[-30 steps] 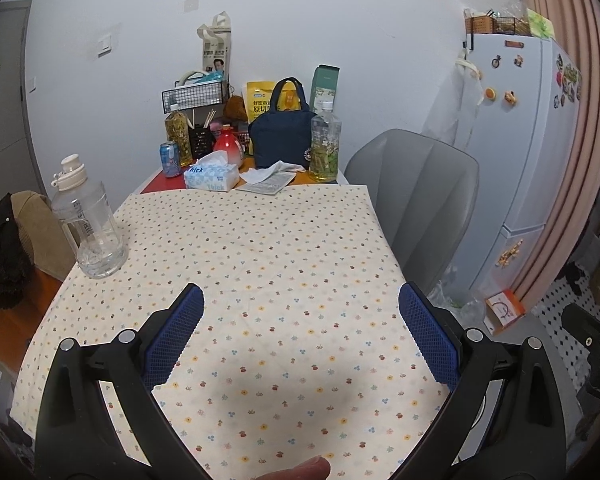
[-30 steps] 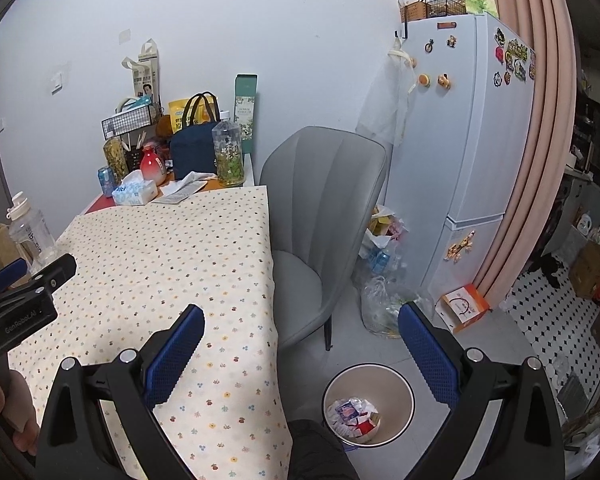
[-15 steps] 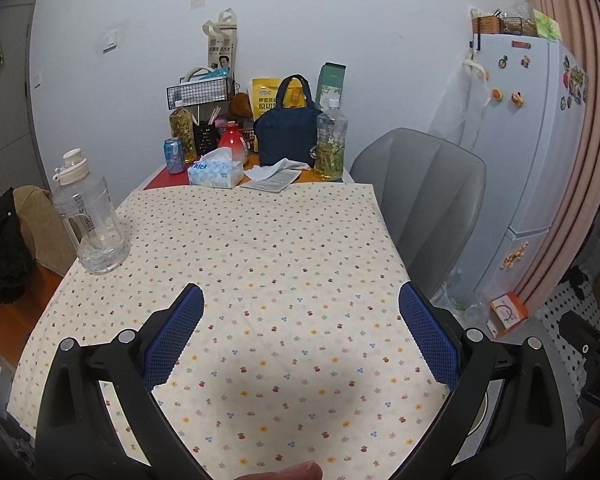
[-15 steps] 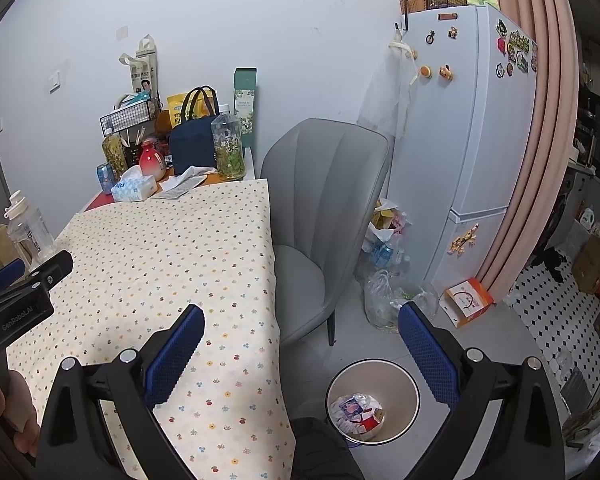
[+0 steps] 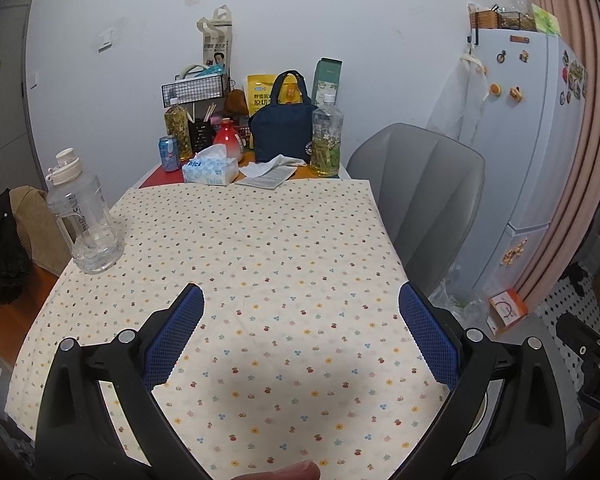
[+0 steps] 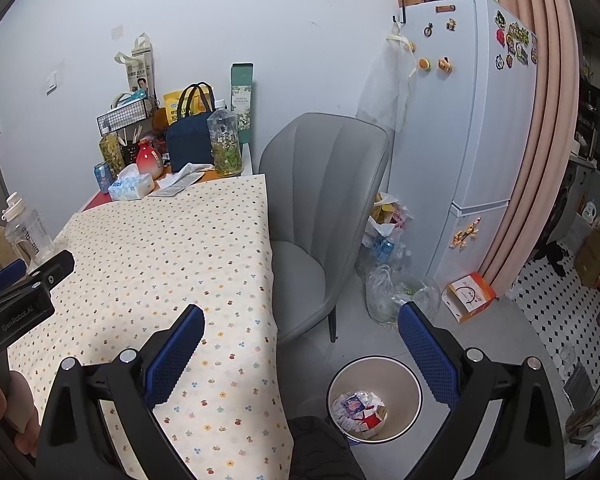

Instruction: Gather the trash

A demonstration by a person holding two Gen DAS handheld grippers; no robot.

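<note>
Both grippers empty, jaws wide open, above the cloth-covered bench.

The left gripper and right gripper hold nothing; trash lies in the bin on the floor at 5 o'clock. Crumpled paper at 12 o'clock may be next; reaching there risks toppling the tea bottle or tissue box.

We have lifted the left hand-held gripper a little, and pulled the right hand-held gripper back over the trash bin.
</note>
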